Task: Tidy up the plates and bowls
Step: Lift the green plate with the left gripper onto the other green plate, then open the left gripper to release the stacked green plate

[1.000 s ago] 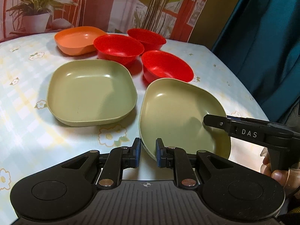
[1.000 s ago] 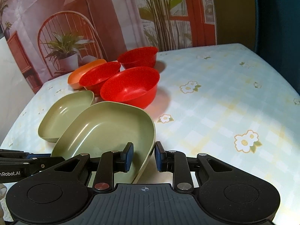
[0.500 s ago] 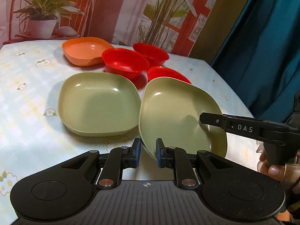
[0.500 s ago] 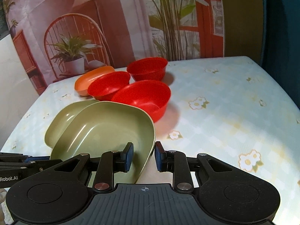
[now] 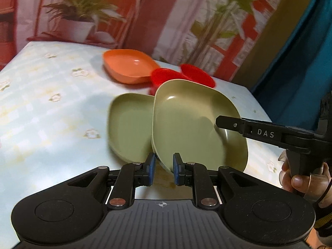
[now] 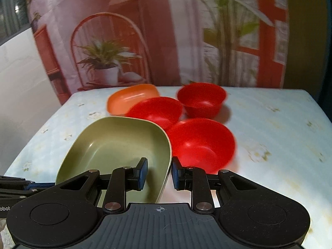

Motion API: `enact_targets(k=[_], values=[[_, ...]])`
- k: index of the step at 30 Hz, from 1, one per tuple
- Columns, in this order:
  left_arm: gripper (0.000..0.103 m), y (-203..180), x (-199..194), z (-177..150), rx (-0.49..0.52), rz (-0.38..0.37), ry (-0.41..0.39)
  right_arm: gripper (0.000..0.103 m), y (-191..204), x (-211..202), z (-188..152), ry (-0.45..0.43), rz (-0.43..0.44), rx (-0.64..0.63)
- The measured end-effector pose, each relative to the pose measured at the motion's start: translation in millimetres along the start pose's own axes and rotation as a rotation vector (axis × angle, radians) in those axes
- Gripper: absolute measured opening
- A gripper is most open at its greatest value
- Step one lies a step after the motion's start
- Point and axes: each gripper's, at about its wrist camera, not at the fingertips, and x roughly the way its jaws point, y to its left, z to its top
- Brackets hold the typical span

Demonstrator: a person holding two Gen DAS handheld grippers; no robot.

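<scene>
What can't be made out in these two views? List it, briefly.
Left wrist view: red bowls mostly hidden behind the held green plate; count unclear.
Right wrist view: the other green plate is fully hidden behind the held one.
Right wrist view: left gripper cut off by the left edge.
Both views: backdrop and bowl rims motion-blurred.

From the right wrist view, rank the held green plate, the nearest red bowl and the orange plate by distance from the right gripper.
1. Green plate, its rim between the right gripper jaws.
2. Nearest red bowl, just beyond, to the right.
3. Orange plate, far back, to the left.
</scene>
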Motion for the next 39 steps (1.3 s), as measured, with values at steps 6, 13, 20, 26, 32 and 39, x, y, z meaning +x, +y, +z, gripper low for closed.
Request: enact_targets(k=[6,13,20,26,32,39], values=[[0.019,15.1,3.9,5.0,-0.046,0.049,0.022,0.023,20.7,32.2,12.5,0.036,0.040,-0.058],[0.020,23.1,11.5,12.0,-0.062,0.079,0.033,0.023,29.1,63.0,17.0,0.069,0.066,-0.074],[0.020,27.7,17.4,16.0,-0.060,0.097,0.055,0.023,28.2,80.0,18.0,0.089,0.072,-0.074],[0.020,29.9,18.6,18.8,-0.070,0.091,0.065,0.023,25.6,85.7,17.1,0.103,0.071,-0.068],[0.023,27.3,19.9,19.2,-0.061,0.097,0.073,0.026,23.6,86.3,16.2,0.106,0.078,-0.060],[0.040,27.8,18.8,19.7,-0.052,0.109,0.077,0.027,21.6,81.4,17.5,0.089,0.073,-0.064]])
